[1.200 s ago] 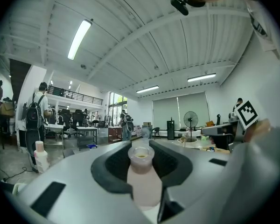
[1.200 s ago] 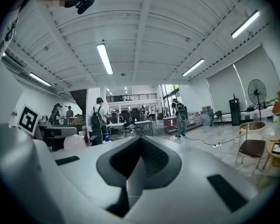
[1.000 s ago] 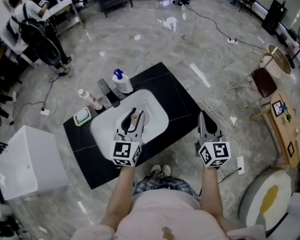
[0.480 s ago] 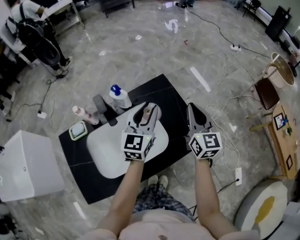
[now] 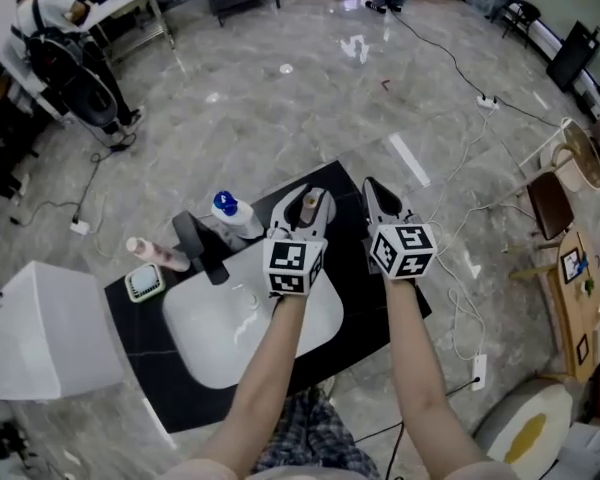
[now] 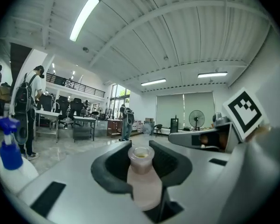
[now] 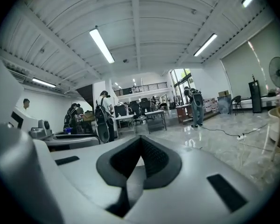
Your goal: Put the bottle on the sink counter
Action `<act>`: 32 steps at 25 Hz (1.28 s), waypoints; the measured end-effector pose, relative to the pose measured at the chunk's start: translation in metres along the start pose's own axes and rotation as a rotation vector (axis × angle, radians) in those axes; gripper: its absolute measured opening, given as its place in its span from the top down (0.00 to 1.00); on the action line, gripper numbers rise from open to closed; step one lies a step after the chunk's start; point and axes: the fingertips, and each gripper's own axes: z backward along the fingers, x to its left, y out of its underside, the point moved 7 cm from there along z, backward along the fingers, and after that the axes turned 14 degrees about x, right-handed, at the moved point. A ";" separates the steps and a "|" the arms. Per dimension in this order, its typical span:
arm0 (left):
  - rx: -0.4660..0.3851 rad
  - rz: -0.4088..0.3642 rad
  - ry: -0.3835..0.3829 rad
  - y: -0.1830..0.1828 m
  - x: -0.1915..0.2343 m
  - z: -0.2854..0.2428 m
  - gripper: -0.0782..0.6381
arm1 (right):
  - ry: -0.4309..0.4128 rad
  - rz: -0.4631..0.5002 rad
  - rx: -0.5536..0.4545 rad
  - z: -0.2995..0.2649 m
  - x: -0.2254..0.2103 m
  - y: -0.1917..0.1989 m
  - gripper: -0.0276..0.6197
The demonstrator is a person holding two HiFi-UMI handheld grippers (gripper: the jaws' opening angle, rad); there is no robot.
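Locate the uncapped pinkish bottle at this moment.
In the head view, the pinkish bottle is clamped in the left hand-held gripper above the back of the black counter, right of the blue-capped spray bottle.

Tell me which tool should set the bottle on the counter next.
Left. The left tool grips the bottle, apparently above the black counter beside the sink; the right tool is shut and empty.

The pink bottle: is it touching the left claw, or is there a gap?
Touching. In the left gripper view, the bottle sits between the dark pads of the left claw, pressed on both sides.
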 end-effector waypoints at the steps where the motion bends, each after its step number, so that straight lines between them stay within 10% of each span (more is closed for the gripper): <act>1: 0.012 0.004 -0.005 0.007 0.005 -0.012 0.70 | 0.000 0.000 0.017 -0.013 -0.005 0.004 0.94; 28: 0.217 -0.068 -0.039 0.064 0.025 -0.098 0.70 | 0.047 0.000 0.179 -0.056 -0.029 0.053 0.94; 32: 0.149 -0.027 -0.017 0.059 0.024 -0.089 0.54 | 0.046 -0.006 0.174 -0.051 -0.027 0.054 0.94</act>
